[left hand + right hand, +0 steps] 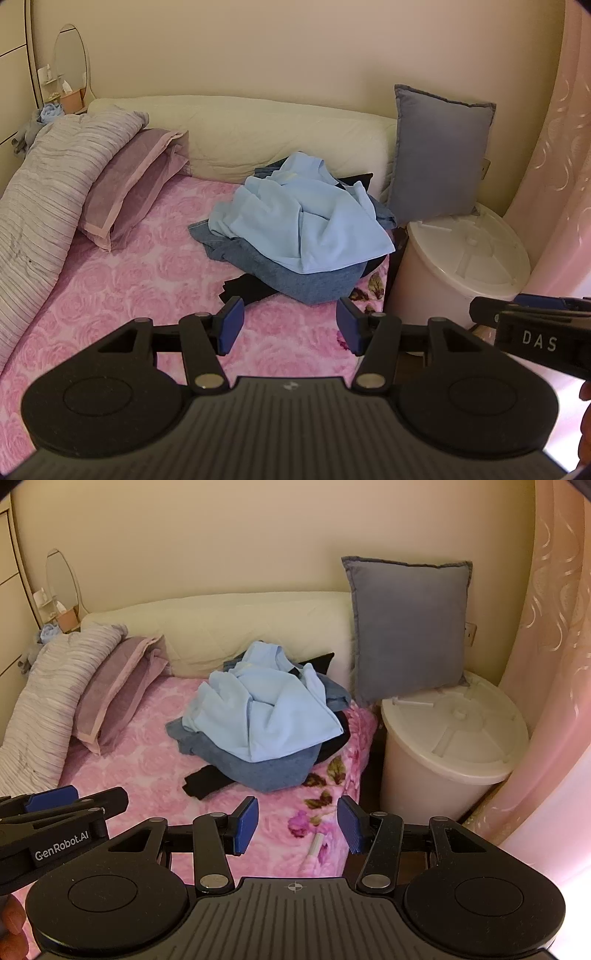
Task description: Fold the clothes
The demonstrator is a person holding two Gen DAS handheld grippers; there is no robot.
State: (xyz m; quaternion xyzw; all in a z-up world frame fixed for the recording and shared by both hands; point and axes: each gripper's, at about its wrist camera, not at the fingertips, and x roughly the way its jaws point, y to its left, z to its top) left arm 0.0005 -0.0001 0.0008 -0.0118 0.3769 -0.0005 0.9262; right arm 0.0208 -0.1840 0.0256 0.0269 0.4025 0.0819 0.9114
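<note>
Nearest us, left gripper [290, 325] hangs over the pink bedspread [147, 288], fingers spread, nothing between them. Right gripper [297, 825] the same: spread and empty, over the bed's near corner beside the white bin [454, 738].

The pile of clothes [303, 229] sits on the bed toward the cream headboard [258, 136], close to the right edge. A light blue garment [266, 716] lies crumpled on top, a denim-blue piece [266, 771] under it, and a black piece [207, 779] pokes out at the near side.

Risks, as we judge them:
- The layers are tangled, so pinching the top garment may catch the denim piece below and drag the whole heap.
- The pile is close to the bed edge next to the bin and the grey cushion [410, 627]; a sideways pull could slide clothes off the bed or knock the cushion.
- We cannot pick out a clear hem or corner on the blue garment, so a blind grab may bunch the fabric.
- The two grippers are close side by side and could bump on the reach.

The pile lies ahead of both sets of fingers, apart from them, no contact. The black piece is the nearest cloth, just beyond the left fingertips in the left view.
</note>
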